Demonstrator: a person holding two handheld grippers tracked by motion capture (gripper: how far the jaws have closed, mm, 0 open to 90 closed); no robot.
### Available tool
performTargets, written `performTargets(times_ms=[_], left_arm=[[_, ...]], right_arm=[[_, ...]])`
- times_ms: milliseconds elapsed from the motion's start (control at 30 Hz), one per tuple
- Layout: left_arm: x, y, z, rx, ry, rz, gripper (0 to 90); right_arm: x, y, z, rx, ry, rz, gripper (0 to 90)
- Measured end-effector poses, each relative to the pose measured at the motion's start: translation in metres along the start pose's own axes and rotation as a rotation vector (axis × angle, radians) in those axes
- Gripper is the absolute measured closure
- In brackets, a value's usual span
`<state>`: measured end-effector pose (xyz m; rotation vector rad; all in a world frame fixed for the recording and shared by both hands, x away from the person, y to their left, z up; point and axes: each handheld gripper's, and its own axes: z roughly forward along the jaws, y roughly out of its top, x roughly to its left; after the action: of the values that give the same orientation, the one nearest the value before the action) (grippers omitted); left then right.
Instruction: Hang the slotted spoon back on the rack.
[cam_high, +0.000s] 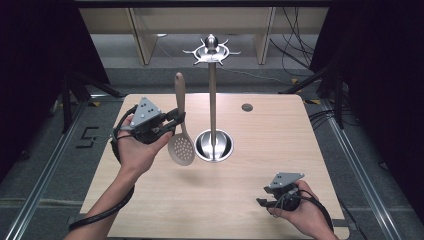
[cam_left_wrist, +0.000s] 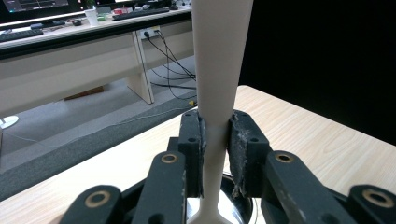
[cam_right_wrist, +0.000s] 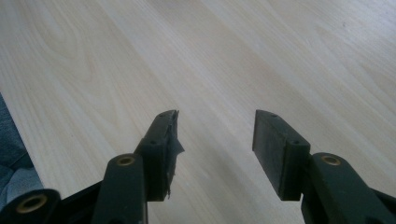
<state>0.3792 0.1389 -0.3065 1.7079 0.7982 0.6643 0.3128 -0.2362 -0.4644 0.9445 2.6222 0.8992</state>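
- Clamped tight on the handle of the slotted spoon (cam_high: 180, 131): left gripper (cam_high: 176, 121), black jaws pinching the narrow neck of the handle from both sides, seen close in the left gripper view (cam_left_wrist: 215, 149).
- Held upright above the left half of the table (cam_high: 150, 200), clear of the wood: spoon of smooth, matte cream plastic, long flat handle widening toward a rounded top end, round perforated bowl hanging down just beside the stand.
- Worn and frayed along the inner edges: rubbery pads (cam_left_wrist: 237, 154) pressed against the handle.
- Standing just right of the spoon, near the table's middle: utensil stand (cam_high: 213, 100) of polished metal, thin straight pole rising from a round, dished, mirror-bright base, crowned by a ring of short curved hooks and a ball finial.
- Set into the far side of the tabletop: small dark round grommet (cam_high: 247, 107).
- Pale wood grain, matte, rounded corners; broad bare stretch between the stand and the near edge, open room on both sides of the base.
- Parted with only bare wood between the jaws: right gripper (cam_high: 260, 201), held low near the near right corner, close to the table's right edge; in the right gripper view (cam_right_wrist: 215, 140), left pad torn and ragged, right pad flat and square.
- Beyond the table's edges: grey floor, metal rails and loose cables.
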Motion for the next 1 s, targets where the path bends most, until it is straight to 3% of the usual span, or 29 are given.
performTargets(times_ms=[1000], left_arm=[[0.0007, 0.0091, 0.0091, 0.019, -0.014, 0.015, 75.2]], right_arm=[[0.0007, -0.0001, 0.0001, -0.004, -0.002, 0.013, 50.4]])
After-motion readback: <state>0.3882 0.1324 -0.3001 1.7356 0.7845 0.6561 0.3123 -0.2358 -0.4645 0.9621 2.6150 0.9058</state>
